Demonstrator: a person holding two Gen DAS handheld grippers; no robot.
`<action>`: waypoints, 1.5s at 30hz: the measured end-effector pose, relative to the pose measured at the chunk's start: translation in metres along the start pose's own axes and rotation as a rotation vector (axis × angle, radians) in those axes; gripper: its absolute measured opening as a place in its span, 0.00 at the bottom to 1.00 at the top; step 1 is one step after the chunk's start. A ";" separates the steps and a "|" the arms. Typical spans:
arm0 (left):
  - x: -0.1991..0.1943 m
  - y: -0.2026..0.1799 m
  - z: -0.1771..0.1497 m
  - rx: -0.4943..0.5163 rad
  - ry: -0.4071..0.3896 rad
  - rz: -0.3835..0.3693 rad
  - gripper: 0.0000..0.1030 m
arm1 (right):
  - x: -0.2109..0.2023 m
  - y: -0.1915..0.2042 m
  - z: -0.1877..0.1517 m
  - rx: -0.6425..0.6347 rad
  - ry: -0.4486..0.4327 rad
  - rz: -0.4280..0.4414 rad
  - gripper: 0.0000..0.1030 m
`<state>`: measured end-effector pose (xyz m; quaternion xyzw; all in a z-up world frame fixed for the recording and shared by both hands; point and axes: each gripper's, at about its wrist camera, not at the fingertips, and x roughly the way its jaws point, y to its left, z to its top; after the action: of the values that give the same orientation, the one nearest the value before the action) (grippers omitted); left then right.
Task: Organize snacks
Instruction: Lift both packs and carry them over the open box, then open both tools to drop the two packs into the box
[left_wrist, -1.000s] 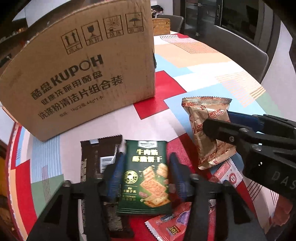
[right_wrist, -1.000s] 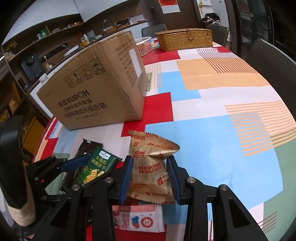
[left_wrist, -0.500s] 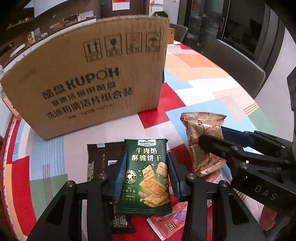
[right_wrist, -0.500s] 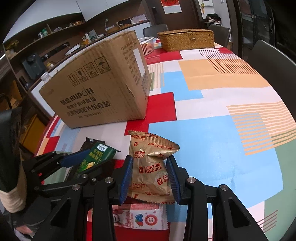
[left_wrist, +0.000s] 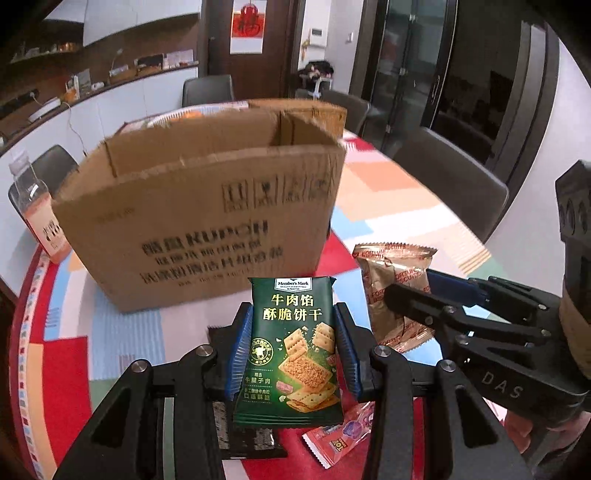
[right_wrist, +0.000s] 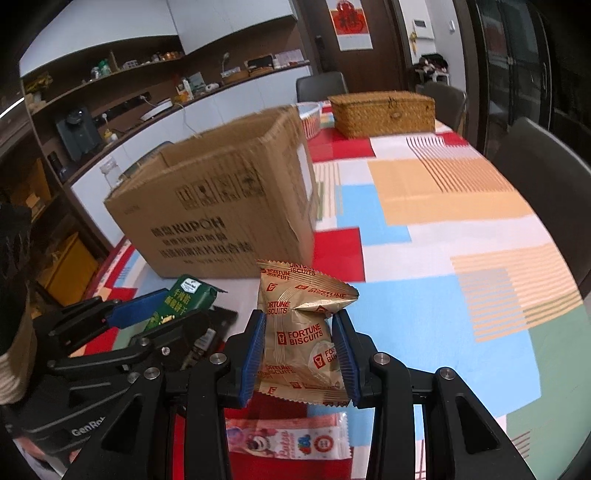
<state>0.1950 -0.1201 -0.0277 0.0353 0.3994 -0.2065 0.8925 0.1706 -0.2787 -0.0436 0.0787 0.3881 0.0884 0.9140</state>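
My left gripper (left_wrist: 291, 354) is shut on a green Member's Mark cracker packet (left_wrist: 293, 350) and holds it above the table, in front of the open cardboard KUPOH box (left_wrist: 199, 229). My right gripper (right_wrist: 299, 350) is shut on a gold Fortune Biscuits packet (right_wrist: 299, 332), also lifted, to the right of the left one. In the right wrist view the box (right_wrist: 221, 206) stands ahead and left, its top open. The green packet (right_wrist: 177, 302) and the left gripper (right_wrist: 125, 332) show at the left there.
A dark brown packet (left_wrist: 243, 432) and a red-pink packet (left_wrist: 340, 435) lie on the table under the left gripper. A pink and white packet (right_wrist: 288, 439) lies under the right gripper. A wicker basket (right_wrist: 380, 114) stands at the far end. A bottle (left_wrist: 37, 218) stands left of the box. Chairs surround the colourful tablecloth (right_wrist: 443, 229).
Both grippers have risen with their packets, so the box's open top now shows. The left gripper closed on the green packet and lifted it off the table.
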 end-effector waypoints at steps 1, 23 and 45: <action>-0.006 0.003 0.003 -0.003 -0.017 -0.001 0.41 | -0.002 0.002 0.003 -0.004 -0.008 0.001 0.37; -0.071 0.050 0.079 0.013 -0.276 0.087 0.41 | -0.030 0.064 0.086 -0.120 -0.196 0.021 0.37; -0.003 0.117 0.145 -0.027 -0.164 0.141 0.42 | 0.038 0.093 0.160 -0.195 -0.135 -0.004 0.37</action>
<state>0.3408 -0.0458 0.0615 0.0342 0.3244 -0.1400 0.9349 0.3030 -0.1918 0.0600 -0.0055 0.3155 0.1182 0.9415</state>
